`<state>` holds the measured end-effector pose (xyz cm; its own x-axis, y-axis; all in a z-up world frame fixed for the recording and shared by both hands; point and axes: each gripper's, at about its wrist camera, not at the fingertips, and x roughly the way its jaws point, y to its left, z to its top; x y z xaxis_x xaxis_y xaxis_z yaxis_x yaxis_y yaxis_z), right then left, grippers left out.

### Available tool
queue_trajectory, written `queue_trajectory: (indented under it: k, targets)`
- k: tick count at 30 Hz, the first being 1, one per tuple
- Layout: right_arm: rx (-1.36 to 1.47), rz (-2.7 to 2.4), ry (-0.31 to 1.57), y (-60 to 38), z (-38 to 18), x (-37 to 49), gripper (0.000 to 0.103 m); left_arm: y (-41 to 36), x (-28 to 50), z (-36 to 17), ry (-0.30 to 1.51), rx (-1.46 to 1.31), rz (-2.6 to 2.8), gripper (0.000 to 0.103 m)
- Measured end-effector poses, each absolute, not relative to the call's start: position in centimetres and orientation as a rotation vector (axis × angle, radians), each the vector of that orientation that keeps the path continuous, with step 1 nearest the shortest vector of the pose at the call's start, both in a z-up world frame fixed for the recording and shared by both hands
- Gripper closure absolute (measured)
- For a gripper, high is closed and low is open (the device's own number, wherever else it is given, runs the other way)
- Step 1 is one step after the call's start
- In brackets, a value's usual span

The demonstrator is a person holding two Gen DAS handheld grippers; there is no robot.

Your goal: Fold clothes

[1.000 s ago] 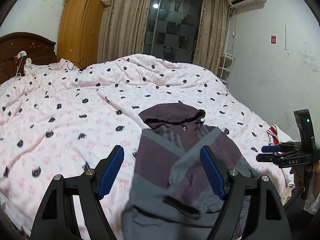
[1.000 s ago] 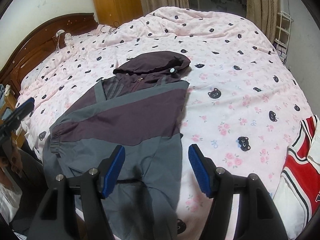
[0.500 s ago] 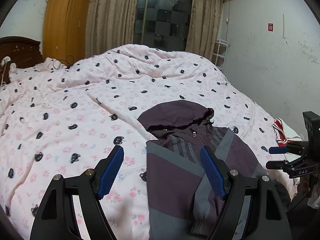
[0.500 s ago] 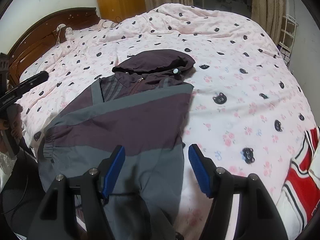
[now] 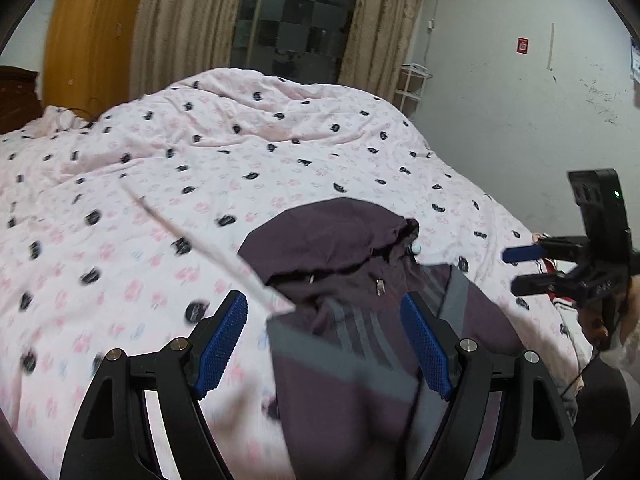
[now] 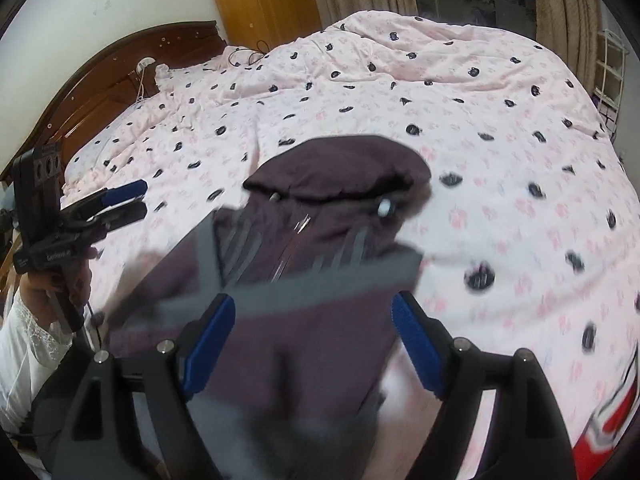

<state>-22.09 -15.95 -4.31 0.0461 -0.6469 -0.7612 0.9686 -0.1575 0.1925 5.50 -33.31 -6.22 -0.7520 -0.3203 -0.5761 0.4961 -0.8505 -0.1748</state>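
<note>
A purple and grey hooded jacket (image 5: 352, 320) (image 6: 312, 264) lies flat on the bed, hood toward the far side, sleeves folded across its front. My left gripper (image 5: 324, 344) hovers open over the jacket's left shoulder and collar, nothing between its blue pads. My right gripper (image 6: 312, 344) hangs above the folded chest with its jaws opening and nothing gripped. Each gripper shows in the other's view: the right gripper (image 5: 524, 268) at the right edge, the left gripper (image 6: 124, 200) at the left edge, held by a hand in a white sleeve.
A pink quilt (image 5: 200, 184) with black cat prints covers the whole bed. A red and white garment (image 6: 612, 416) lies at the near right corner. A dark wooden headboard (image 6: 120, 76), an orange wardrobe (image 5: 88, 36), curtains and a white wire rack (image 5: 412, 84) ring the bed.
Both grippers have moved in along the jacket toward its hood, which now looks larger and nearer. The right gripper's pads stand wider apart than before.
</note>
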Motion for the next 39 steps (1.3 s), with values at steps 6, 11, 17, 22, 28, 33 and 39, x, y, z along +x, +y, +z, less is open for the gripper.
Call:
queue_trajectory:
  k: [6,11,17,22,28,33,39]
  targets:
    - [0.983,-1.469,0.502,-22.2,-6.5,-27.4,0.021,-38.9,2.4,-8.5,0.542,0.815,-2.538,0.028]
    - [1.124,-1.434,0.422,-25.7,-9.2,-32.7,0.021,-44.0,0.9,-10.8,0.758,0.838,-2.511,0.028]
    - [1.218,-1.403,0.327,-28.7,-10.8,-37.4,0.021,-47.8,-1.0,-12.6,0.920,0.831,-2.503,0.028]
    - [1.268,-1.356,0.281,-31.0,-11.8,-39.6,0.021,-48.9,-2.8,-14.0,0.927,0.888,-2.491,0.028]
    - [1.286,-1.360,0.268,-32.6,-12.4,-41.1,0.021,-50.1,-4.0,-16.1,0.895,1.001,-2.420,0.028]
    - [1.268,-1.394,0.248,-32.4,-11.9,-42.7,0.021,-50.2,-4.3,-16.7,0.910,1.016,-2.436,0.028]
    - [1.324,-1.375,0.230,-32.9,-13.5,-43.4,0.021,-49.8,-4.8,-16.7,0.894,1.004,-2.472,0.028]
